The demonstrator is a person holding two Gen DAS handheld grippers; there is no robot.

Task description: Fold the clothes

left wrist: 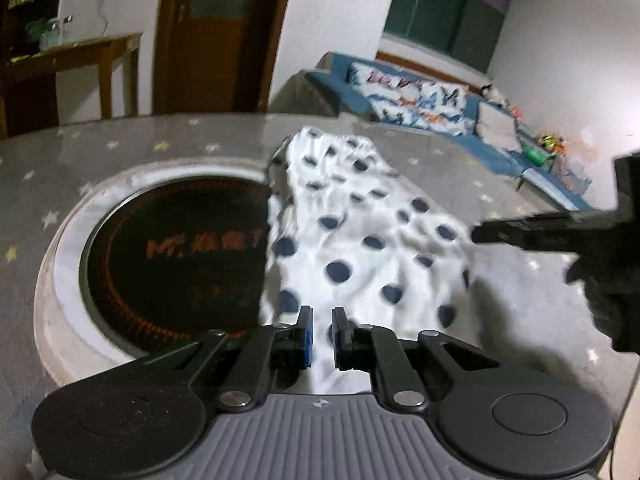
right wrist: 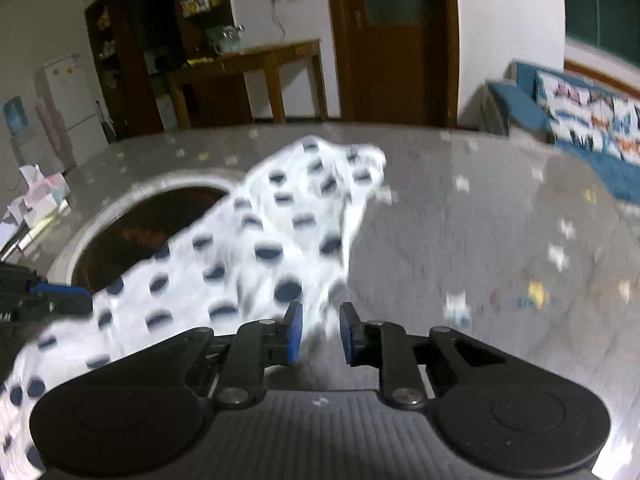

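A white garment with dark blue dots (left wrist: pixel 352 232) lies lengthwise on the grey star-patterned table (left wrist: pixel 120 152), its left edge over a round black inset plate (left wrist: pixel 176 256). My left gripper (left wrist: pixel 322 312) is shut on the garment's near end, with white cloth running between its blue pads. In the right wrist view the garment (right wrist: pixel 260 240) tapers into my right gripper (right wrist: pixel 321 308), which pinches a bunched edge. That gripper's dark fingers (left wrist: pixel 500 232) reach the cloth's right edge. The left gripper's blue-padded fingers (right wrist: pixel 60 291) show at the far left.
The round inset plate (right wrist: pixel 132 232) sits left of the garment in a pale ring. A tissue box (right wrist: pixel 44 192) stands at the table's left edge. Behind the table are a blue sofa (left wrist: pixel 420 100), a wooden side table (right wrist: pixel 248 64) and a door.
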